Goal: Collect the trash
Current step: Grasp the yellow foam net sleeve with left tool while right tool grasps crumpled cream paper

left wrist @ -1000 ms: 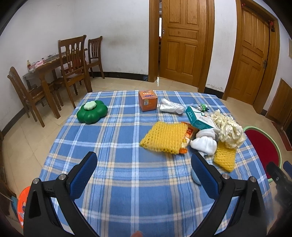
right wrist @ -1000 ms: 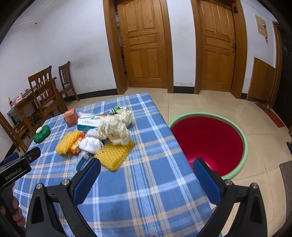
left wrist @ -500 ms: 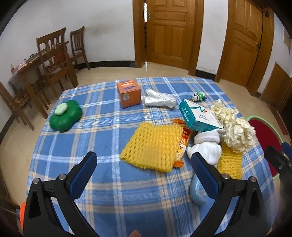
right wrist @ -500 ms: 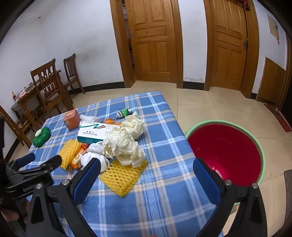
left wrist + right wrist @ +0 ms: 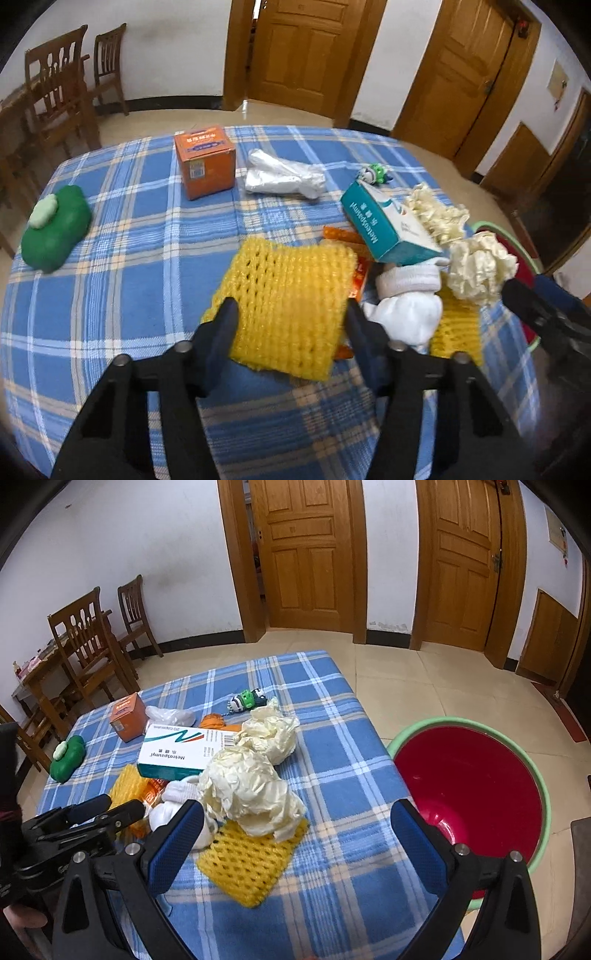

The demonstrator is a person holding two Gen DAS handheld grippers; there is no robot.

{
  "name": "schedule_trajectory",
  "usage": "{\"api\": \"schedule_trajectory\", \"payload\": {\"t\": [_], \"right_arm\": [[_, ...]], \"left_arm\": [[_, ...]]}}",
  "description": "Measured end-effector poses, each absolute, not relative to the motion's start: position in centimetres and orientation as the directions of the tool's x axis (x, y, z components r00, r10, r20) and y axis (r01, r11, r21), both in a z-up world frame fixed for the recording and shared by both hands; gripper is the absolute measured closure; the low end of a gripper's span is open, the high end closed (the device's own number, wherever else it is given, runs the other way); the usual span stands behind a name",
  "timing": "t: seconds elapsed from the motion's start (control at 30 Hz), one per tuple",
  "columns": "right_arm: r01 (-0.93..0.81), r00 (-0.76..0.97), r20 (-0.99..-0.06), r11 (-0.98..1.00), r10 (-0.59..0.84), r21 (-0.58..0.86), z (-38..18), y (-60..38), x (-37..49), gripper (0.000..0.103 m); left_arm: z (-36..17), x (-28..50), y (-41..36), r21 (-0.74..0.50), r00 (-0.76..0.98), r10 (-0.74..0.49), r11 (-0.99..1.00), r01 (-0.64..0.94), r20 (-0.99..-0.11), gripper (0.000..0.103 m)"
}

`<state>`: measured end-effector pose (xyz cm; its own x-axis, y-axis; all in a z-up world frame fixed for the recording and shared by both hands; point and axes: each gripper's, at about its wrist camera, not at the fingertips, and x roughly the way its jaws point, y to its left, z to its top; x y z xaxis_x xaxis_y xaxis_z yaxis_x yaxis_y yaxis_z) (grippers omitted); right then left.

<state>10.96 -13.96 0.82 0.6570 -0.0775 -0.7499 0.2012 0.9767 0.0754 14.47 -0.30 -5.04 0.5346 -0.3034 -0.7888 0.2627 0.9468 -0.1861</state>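
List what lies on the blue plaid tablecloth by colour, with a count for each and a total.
Yellow: 2, foam net, foam net
Orange: 2, carton, snack wrapper
Green: 2, clover-shaped case, small toy
Teal: 1, medicine box
White/cream: 4, socks, paper wads, plastic bag
Total: 11

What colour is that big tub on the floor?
The tub is red inside with a pale green rim, clearest in the right wrist view.

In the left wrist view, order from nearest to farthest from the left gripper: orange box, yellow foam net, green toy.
1. yellow foam net, between the left gripper fingers.
2. orange box, far, straight ahead.
3. green toy, far right; about as far, hard to rank.
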Motion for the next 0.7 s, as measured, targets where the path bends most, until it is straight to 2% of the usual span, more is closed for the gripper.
{"api": "schedule_trajectory", "payload": {"t": [0.03, 0.17, 0.23, 0.4, 0.53, 0.6, 0.7], "right_arm": [[0.204, 0.651, -0.754, 0.977, -0.084, 0.067, 0.7, -13.8, 11.3, 0.0], [0.213, 0.634, -0.768, 0.976, -0.094, 0.057, 0.2, -13.3, 12.3, 0.001], [0.214, 0.626, -0.775, 0.975, -0.085, 0.066, 0.0, -13.0, 12.7, 0.009], [0.201, 0.621, -0.783, 0.972, -0.033, 0.119, -0.7, -12.5, 13.6, 0.035], [0.192, 0.62, -0.785, 0.97, -0.005, 0.145, -1.1, -12.2, 13.8, 0.046], [0.185, 0.627, -0.779, 0.97, 0.005, 0.155, -1.0, -12.2, 13.8, 0.055], [0.179, 0.637, -0.77, 0.967, 0.026, 0.181, -0.8, -12.6, 13.4, 0.061]], "left_arm": [[-4.9, 14.3, -0.2, -0.197, 0.536, -0.323, 0.94, 0.28, -0.78, 0.063], [-4.7, 14.0, 0.2, -0.211, 0.546, -0.349, 0.93, 0.3, -0.762, 0.075], [-4.7, 14.0, 0.5, -0.221, 0.549, -0.358, 0.928, 0.301, -0.755, 0.08], [-4.8, 14.2, 1.4, -0.259, 0.541, -0.392, 0.916, 0.306, -0.745, 0.084], [-4.5, 14.1, 1.6, -0.271, 0.547, -0.404, 0.911, 0.309, -0.733, 0.084], [-4.4, 13.9, 1.7, -0.272, 0.553, -0.403, 0.912, 0.306, -0.729, 0.084], [-3.7, 13.5, 1.8, -0.278, 0.561, -0.406, 0.912, 0.303, -0.721, 0.085]]}}
